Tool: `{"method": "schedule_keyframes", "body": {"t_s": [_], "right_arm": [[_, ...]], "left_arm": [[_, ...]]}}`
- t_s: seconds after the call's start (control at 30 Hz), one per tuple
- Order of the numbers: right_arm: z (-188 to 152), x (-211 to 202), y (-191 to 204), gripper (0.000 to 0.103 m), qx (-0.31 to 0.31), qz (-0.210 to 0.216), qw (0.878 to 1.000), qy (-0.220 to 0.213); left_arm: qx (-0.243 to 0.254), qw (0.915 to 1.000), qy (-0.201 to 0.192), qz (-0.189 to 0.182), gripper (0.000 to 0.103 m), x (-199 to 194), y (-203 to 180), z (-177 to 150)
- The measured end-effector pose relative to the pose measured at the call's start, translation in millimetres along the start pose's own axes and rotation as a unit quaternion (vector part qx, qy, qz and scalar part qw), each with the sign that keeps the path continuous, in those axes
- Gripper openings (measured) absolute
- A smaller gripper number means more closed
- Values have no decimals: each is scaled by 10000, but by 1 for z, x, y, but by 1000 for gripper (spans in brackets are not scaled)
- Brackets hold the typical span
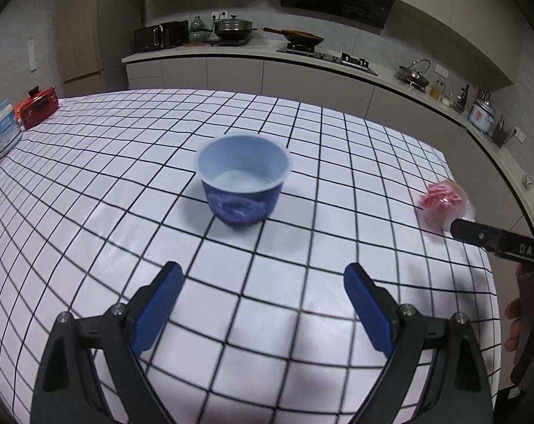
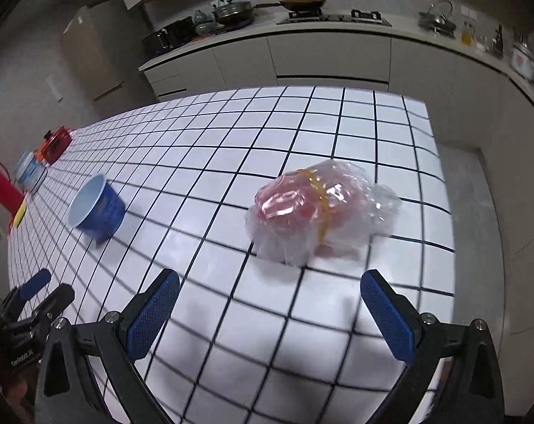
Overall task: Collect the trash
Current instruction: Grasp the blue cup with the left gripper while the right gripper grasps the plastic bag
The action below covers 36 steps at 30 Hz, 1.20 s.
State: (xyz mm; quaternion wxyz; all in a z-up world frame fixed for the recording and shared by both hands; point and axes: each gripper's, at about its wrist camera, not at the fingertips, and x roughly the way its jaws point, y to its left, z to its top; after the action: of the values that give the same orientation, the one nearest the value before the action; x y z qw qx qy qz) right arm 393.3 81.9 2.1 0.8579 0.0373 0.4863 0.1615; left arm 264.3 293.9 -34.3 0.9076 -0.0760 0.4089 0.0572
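We see a blue cup (image 1: 243, 180) standing upright near the middle of the grid-patterned table (image 1: 302, 134), pale inside, with a white print on its wall. Well apart to its right lies a crumpled clear plastic bag (image 2: 320, 213) with red contents, bound by a yellow band, close to the table's right edge (image 2: 443, 183). Bare cloth surrounds both. A white tub (image 1: 1, 129) and a red box (image 1: 39, 106) sit at the far left edge. The left gripper (image 1: 263, 281) hovers before the cup, jaws spread wide, holding nothing. The right gripper (image 2: 270, 288) faces the bag, jaws likewise spread, touching nothing.
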Motion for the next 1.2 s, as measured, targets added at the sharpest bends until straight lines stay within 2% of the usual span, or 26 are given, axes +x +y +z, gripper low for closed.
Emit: {"method": "schedule_keyframes", "body": {"t_s": [0.2,0.37,0.57,0.83,0.9,0.93,0.97,1.2], "right_arm": [[27,28,-13,103,467,-178,9987,-46],[42,44,1,103,203,-341,9992,-65],[42,52,20,103,-110,-533,9985,-92],[41,56,21,103,-217,-679,9974,-93],[42,59,20,98,-174,-666,9976,-44],[42,59,19,83,-140,-628,9979,-28],[42,59,18,59,-113,-638,9979,-43],[39,48,15,57,-212,-609,9978,-153]], "left_arm": [[-6,9999,102,-88,93,23,21,11],[-15,9998,128,-146,93,38,29,18],[106,9995,138,-274,93,50,23,26],[16,9996,124,-264,93,67,27,41],[28,9995,118,-284,93,70,27,43],[29,9993,132,-337,91,72,27,44],[34,9993,143,-354,78,73,26,45],[167,9987,12,-475,76,68,19,47]]}}
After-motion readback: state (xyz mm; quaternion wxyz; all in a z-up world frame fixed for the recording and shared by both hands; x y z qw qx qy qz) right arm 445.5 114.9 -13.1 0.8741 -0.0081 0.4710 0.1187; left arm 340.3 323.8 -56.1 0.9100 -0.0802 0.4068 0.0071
